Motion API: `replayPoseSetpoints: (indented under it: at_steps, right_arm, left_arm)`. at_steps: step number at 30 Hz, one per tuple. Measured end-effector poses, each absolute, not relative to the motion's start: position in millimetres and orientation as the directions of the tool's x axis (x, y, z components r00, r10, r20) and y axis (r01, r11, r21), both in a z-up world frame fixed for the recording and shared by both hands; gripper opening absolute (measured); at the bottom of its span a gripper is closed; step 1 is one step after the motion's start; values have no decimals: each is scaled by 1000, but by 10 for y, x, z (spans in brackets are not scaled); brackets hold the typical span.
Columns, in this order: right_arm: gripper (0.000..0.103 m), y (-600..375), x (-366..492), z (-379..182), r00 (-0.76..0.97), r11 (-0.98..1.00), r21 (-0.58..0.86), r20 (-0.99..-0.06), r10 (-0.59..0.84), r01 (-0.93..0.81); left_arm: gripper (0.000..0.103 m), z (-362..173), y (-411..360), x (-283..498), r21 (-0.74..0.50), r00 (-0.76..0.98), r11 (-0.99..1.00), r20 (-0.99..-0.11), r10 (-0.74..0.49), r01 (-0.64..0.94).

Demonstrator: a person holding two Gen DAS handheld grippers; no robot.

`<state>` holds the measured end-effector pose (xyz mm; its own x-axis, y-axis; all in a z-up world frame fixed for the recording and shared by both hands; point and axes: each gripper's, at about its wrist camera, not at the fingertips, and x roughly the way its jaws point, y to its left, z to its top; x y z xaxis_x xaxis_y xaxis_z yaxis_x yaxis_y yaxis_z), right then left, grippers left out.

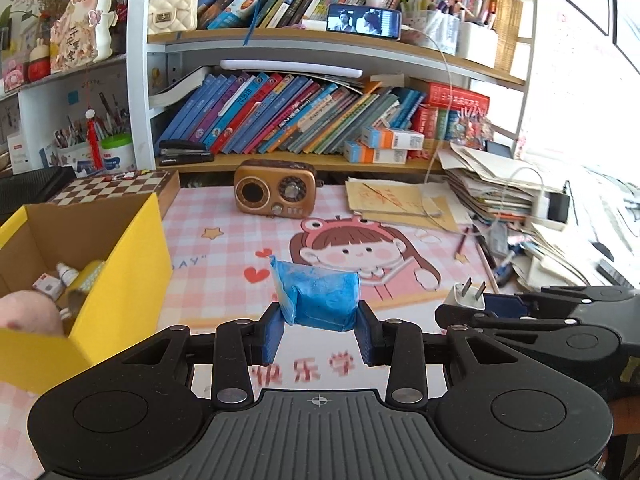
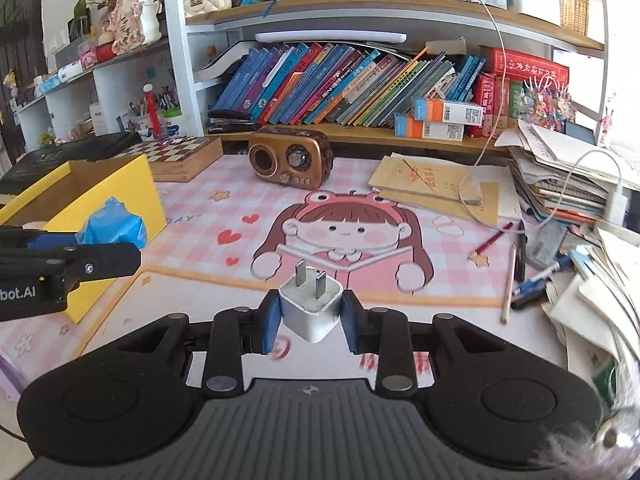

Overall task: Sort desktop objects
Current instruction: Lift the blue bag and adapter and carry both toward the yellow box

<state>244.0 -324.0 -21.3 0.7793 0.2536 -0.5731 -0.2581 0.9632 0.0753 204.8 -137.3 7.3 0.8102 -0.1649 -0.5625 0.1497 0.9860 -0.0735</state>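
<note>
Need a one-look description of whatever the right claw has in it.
Start at the pink cartoon-girl desk mat; the right claw hangs over its near edge, shut on a small white plug adapter. It is a rounded cube with two flat metal prongs pointing up, unlike the crinkled blue packet in the left claw.
</note>
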Motion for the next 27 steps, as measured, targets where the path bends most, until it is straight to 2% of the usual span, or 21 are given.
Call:
replayPoseSetpoints:
  at_steps: [27]
  right_arm:
    - [30, -2112, 760, -255, 755, 985, 89, -632, 172, -150]
  left_arm:
    - [36, -87, -317, 662, -132, 744, 956, -604, -286, 261]
